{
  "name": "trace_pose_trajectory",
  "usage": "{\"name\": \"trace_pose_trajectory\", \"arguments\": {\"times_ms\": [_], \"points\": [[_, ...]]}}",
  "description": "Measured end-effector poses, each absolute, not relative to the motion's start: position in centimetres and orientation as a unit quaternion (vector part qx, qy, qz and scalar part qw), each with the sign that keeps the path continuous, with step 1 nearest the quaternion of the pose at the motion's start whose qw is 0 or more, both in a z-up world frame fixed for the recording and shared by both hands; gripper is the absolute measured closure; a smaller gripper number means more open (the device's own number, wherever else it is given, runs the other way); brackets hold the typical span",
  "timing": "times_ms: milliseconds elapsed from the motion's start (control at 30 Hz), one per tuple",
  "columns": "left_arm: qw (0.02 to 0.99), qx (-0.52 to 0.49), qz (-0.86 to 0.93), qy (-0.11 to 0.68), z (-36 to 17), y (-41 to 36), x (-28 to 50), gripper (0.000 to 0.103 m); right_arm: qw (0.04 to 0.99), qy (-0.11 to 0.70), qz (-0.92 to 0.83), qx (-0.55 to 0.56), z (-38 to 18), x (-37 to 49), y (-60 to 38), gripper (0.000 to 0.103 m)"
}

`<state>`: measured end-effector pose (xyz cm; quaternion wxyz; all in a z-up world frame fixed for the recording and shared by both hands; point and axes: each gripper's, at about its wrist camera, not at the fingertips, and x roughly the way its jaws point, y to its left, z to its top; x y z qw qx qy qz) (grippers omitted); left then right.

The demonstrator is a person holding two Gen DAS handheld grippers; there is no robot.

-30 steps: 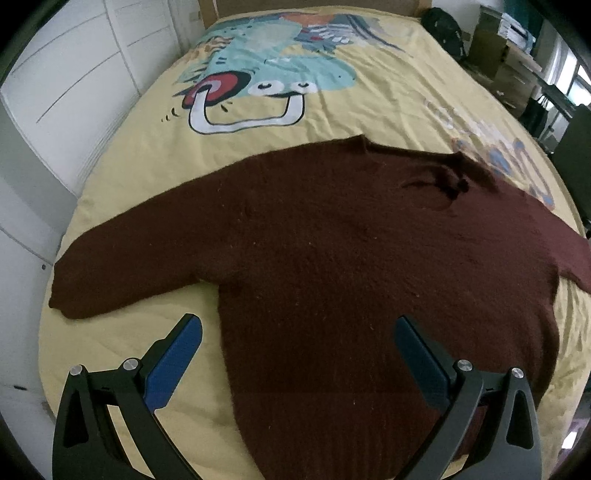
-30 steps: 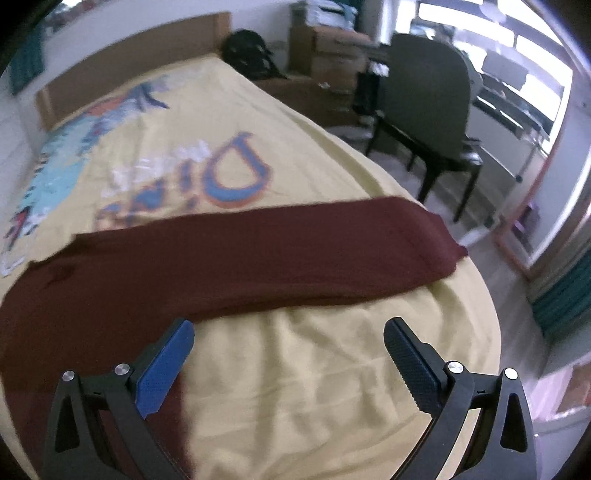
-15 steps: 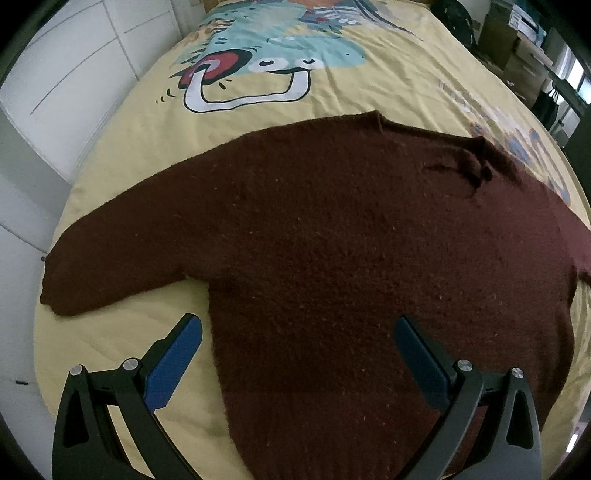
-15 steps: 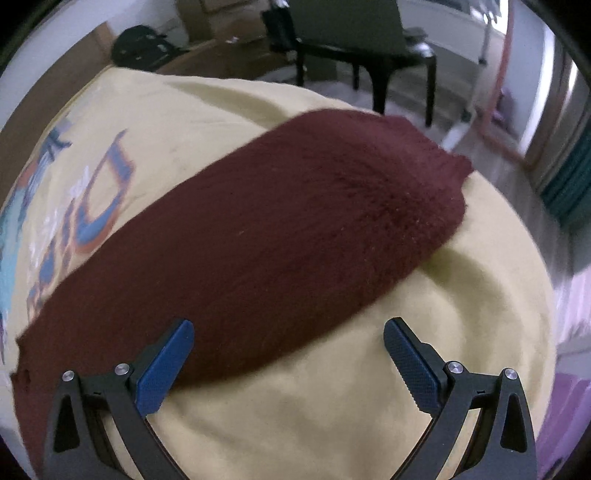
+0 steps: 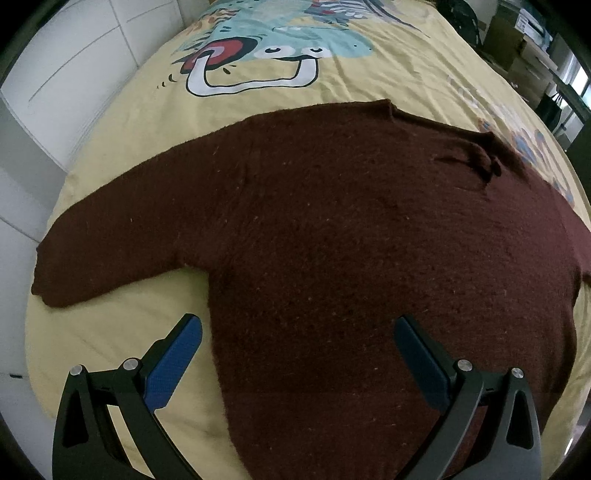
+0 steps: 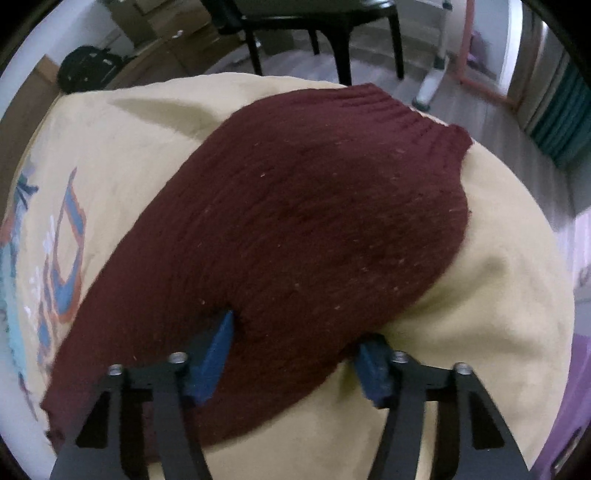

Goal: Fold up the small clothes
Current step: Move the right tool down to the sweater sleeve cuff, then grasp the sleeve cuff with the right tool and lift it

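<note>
A dark maroon knitted sweater [image 5: 332, 221] lies spread flat on a yellow printed bed cover [image 5: 406, 66], its left sleeve [image 5: 110, 243] stretched toward the bed's edge. My left gripper [image 5: 295, 328] hovers open over the sweater's lower left side, with the body's side edge between its blue pads. In the right wrist view the other sleeve [image 6: 314, 221] runs to a ribbed cuff [image 6: 406, 114] near the bed's corner. My right gripper [image 6: 299, 328] is closing across this sleeve. Its pads dig into the knit from both sides and the fabric bulges between them.
White cupboard doors [image 5: 74, 55] stand along the bed's left side. Cardboard boxes [image 5: 517, 37] sit beyond the bed's far right. A black chair [image 6: 314, 22] and a black bag [image 6: 88, 70] stand on the floor past the bed corner [image 6: 517, 258].
My right gripper dropped onto the right sleeve, rolled, and its jaws went from wide open to pinching the sleeve. My left gripper sank a little closer to the sweater.
</note>
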<state>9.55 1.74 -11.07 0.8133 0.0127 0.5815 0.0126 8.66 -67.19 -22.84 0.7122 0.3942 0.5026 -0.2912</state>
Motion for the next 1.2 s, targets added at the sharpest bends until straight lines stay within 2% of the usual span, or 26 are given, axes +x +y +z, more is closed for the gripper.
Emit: {"name": "trace_pose_trajectory", "arguments": {"times_ms": [33,100,233,400,600,833,1200], "points": [[0.813,0.013,0.013,0.582,-11.1,1.8,9.5,0.001,0.714,0.501,-0.284,0.398,-22.7,8.6,-67.3,0.072],[0.812,0.010,0.011,0.584,-11.3,1.9,9.5,0.001,0.716,0.502,-0.271,0.402,-22.5,8.7,-67.4,0.084],[0.813,0.008,0.007,0.582,-11.2,1.8,9.4,0.001,0.724,0.516,-0.265,0.373,-21.9,9.4,-67.0,0.089],[0.818,0.010,0.005,0.576,-11.0,2.0,9.4,0.001,0.749,0.502,-0.263,0.343,-19.6,9.4,-65.7,0.091],[0.824,0.018,0.014,0.565,-10.7,2.4,9.7,0.001,0.807,0.477,-0.218,0.270,-13.4,11.1,-60.9,0.091],[0.823,0.017,-0.005,0.568,-11.0,2.8,10.3,0.001,0.858,0.446,-0.133,0.219,-6.4,14.9,-52.1,0.091],[0.830,0.001,-0.007,0.558,-11.2,3.9,12.0,0.001,0.887,0.433,0.001,0.157,-1.3,20.6,-36.8,0.091]]}}
